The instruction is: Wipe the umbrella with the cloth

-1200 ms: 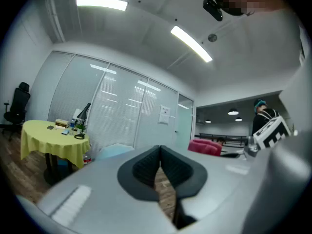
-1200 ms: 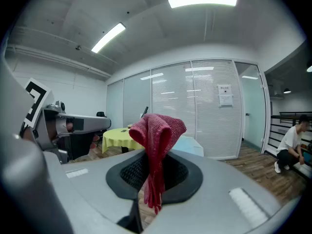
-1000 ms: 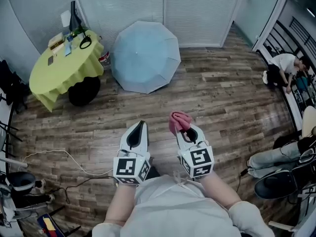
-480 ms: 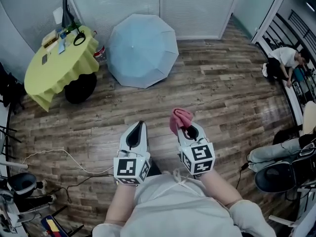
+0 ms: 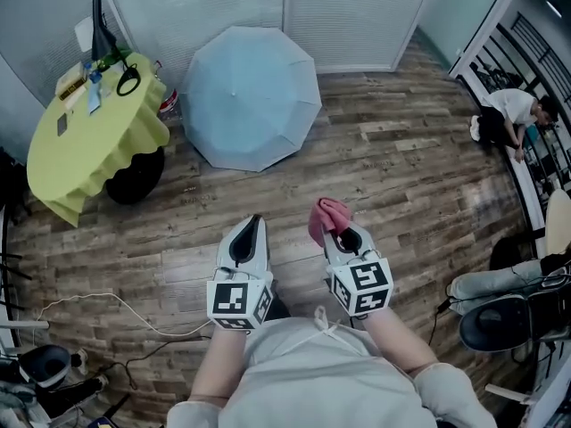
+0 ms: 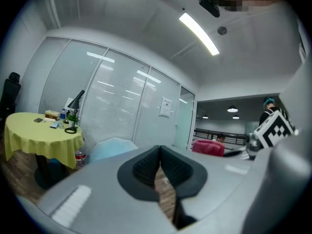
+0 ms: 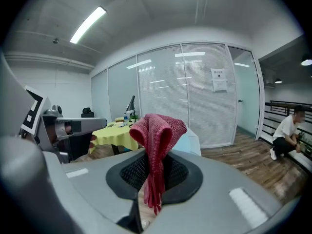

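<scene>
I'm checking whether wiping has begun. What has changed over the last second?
In the head view the light blue open umbrella and the round yellow-draped table slid leftward in frame, likely because the person turned or stepped. Nothing was grasped or released: the right gripper keeps its claw shut on the red knitted cloth, the left gripper stays shut and empty, both far from the umbrella.

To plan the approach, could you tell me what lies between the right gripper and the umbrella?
Only bare wood floor separates the right gripper, shut on the red cloth, from the open light-blue umbrella; the head view shows this.
</scene>
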